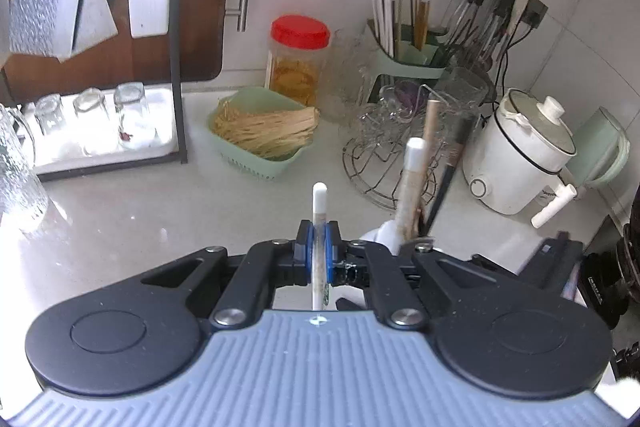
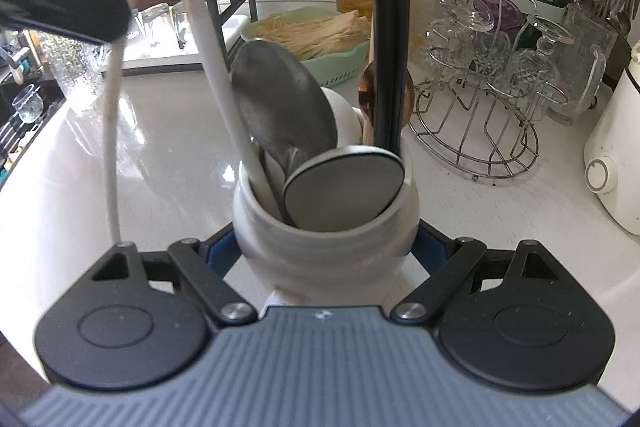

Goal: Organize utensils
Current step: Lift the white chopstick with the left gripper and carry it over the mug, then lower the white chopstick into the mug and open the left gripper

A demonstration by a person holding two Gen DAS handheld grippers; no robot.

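My left gripper (image 1: 319, 247) is shut on a slim white-handled utensil (image 1: 319, 203), which it holds above the counter. In the right wrist view that same utensil (image 2: 110, 131) hangs at the left under the dark left gripper (image 2: 64, 13). My right gripper (image 2: 326, 251) is shut on a white ceramic jar (image 2: 324, 247) that stands on the counter. The jar holds several utensils: a large grey spoon (image 2: 280, 103), a flat round disc (image 2: 346, 187), a white handle (image 2: 208, 55), black handles (image 2: 390, 39) and a copper spoon (image 2: 366, 95). In the left wrist view the jar's handles (image 1: 416, 179) rise to the right.
A green basket of straw-like sticks (image 1: 262, 131) and a red-lidded jar (image 1: 298, 59) sit at the back. A wire rack of glassware (image 2: 492, 95) stands right of the ceramic jar, with a white cooker (image 1: 524, 155) beyond it. A green chopstick caddy (image 1: 404, 43) and a glass shelf (image 1: 92, 123) line the wall.
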